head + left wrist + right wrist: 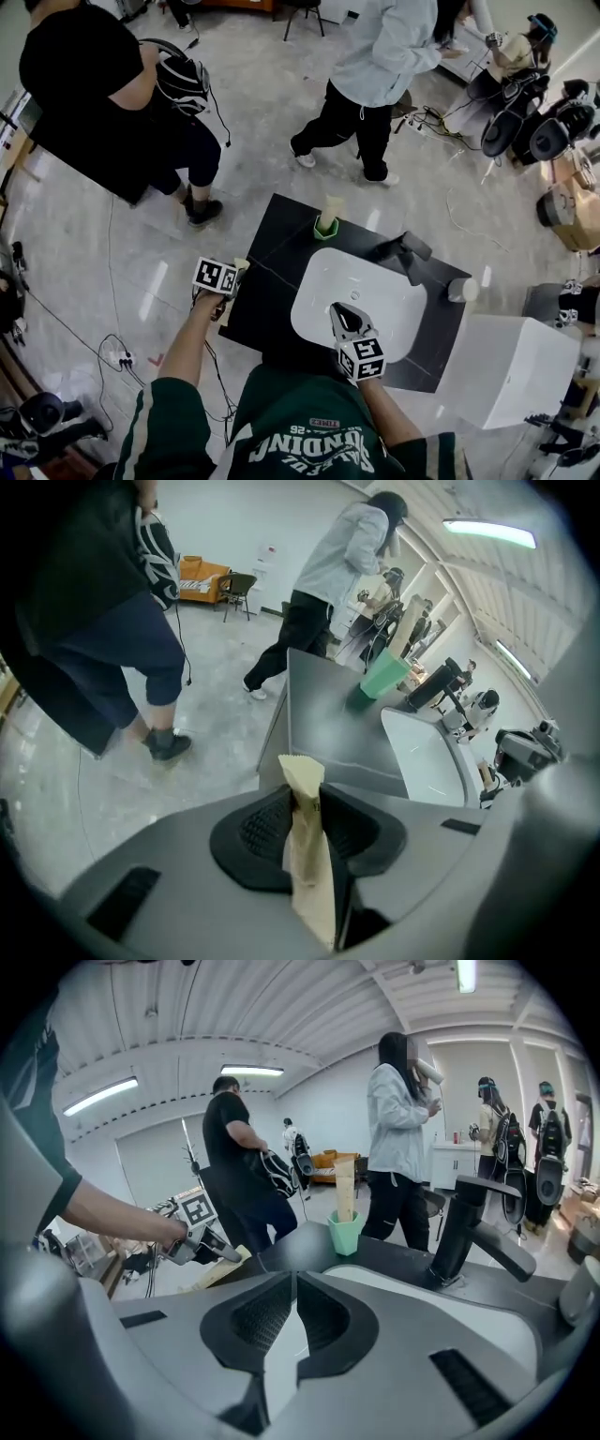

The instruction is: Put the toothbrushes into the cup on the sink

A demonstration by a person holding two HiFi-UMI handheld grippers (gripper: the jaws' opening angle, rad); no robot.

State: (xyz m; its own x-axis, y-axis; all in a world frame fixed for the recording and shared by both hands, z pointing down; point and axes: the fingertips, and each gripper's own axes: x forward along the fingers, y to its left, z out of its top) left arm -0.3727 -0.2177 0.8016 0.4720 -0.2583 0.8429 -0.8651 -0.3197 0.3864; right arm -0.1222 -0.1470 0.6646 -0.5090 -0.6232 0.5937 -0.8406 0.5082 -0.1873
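Observation:
My left gripper is shut on a tan paper-wrapped toothbrush and hovers just off the black counter's left edge. In the right gripper view the same wrapped toothbrush pokes out of the left gripper. A green cup stands at the counter's far edge with another wrapped toothbrush upright in it. My right gripper is shut and empty, over the white basin's near side.
A black faucet stands behind the basin, a small white cup at the counter's right end. A white box sits to the right. People stand on the floor beyond the counter; cables lie at left.

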